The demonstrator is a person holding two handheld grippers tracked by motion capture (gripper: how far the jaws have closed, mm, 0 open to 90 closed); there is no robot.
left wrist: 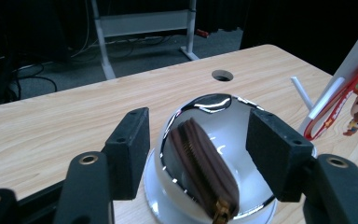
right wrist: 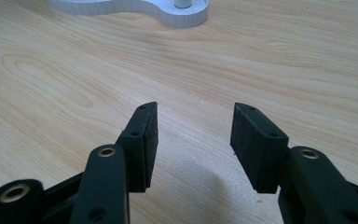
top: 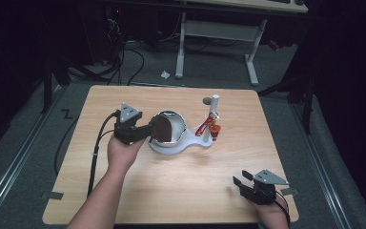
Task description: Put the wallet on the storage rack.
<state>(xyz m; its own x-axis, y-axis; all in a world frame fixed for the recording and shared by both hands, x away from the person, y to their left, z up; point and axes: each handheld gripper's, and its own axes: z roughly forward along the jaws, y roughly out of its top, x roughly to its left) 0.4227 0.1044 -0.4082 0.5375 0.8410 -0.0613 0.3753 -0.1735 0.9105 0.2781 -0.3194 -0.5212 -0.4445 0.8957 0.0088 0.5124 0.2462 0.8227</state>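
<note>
My left gripper (left wrist: 198,154) has its jaws spread wide, one on each side of a shiny chrome bowl (left wrist: 214,163), gripping nothing that I can see. Inside the bowl a brown zippered pouch (left wrist: 205,170) leans on edge, its brass zip pull at the near end. The bowl sits on a white plastic base (top: 171,147) near the middle of the light wooden table (top: 171,191). From the high view, the left gripper (top: 147,131) reaches the bowl from its left side.

Beside the bowl, on the same base, rises a white post (top: 214,112) with a red lanyard strap (top: 203,127) and a small red-and-brown figurine (top: 214,130) hanging by it.

My right gripper (right wrist: 193,140) hovers low over bare wood, jaws well apart and empty, the base's white edge (right wrist: 168,11) ahead. From above, it (top: 242,180) sits near the table's front right corner, well apart from the bowl.
</note>
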